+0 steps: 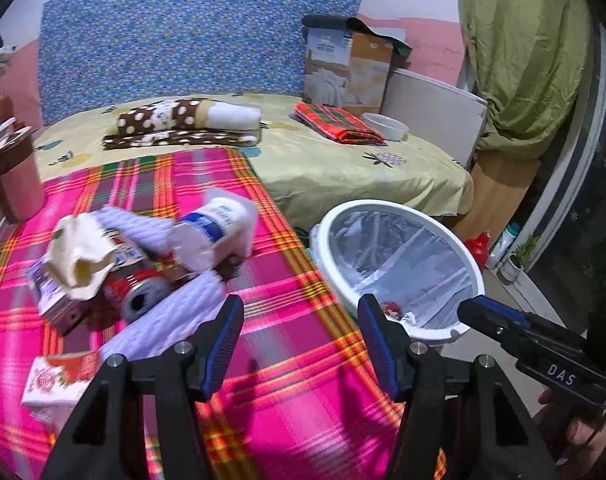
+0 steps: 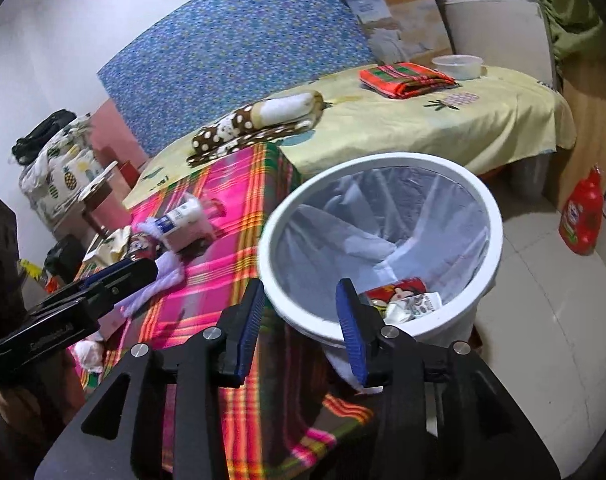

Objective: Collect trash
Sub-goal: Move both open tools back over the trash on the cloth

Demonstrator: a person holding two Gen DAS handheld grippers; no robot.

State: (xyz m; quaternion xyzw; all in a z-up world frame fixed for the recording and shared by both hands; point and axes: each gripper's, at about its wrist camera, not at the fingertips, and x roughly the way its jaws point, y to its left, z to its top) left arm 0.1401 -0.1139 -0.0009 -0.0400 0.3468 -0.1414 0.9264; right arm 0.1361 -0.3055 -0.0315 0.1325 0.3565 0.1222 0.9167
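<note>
Beside the white bin (image 1: 403, 216), in the left wrist view, the left hand-held gripper (image 1: 299, 344) hangs with jaws wide apart and empty over the pink plaid cloth (image 1: 295, 280); left of the bin lies blurred trash, seemingly a crushed can (image 1: 143, 296) and crumpled paper (image 1: 79, 256).

Over the bin's near rim, in the right wrist view, the right hand-held gripper (image 2: 299, 320) stands partly apart, empty; wrappers (image 2: 407, 300) lie inside the bin.
</note>
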